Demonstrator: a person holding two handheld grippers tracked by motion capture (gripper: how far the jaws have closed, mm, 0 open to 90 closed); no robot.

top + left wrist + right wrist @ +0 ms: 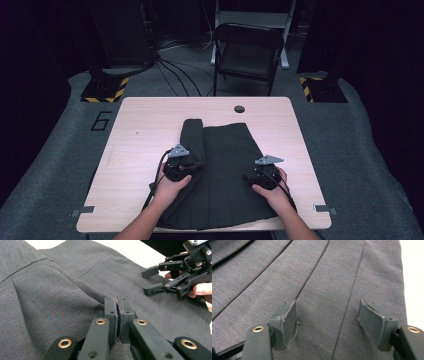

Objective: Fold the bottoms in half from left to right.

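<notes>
Mid-fold on the table: the left tool, clamped on the dark pleated skirt's folded-over left edge, should carry it across; the right tool rests open on the pleats

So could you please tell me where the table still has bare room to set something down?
The table is bare along its left side beside the skirt, across the far edge around the round hole, and in a narrower strip on the right. The near middle is crowded with skirt and both grippers.
</notes>
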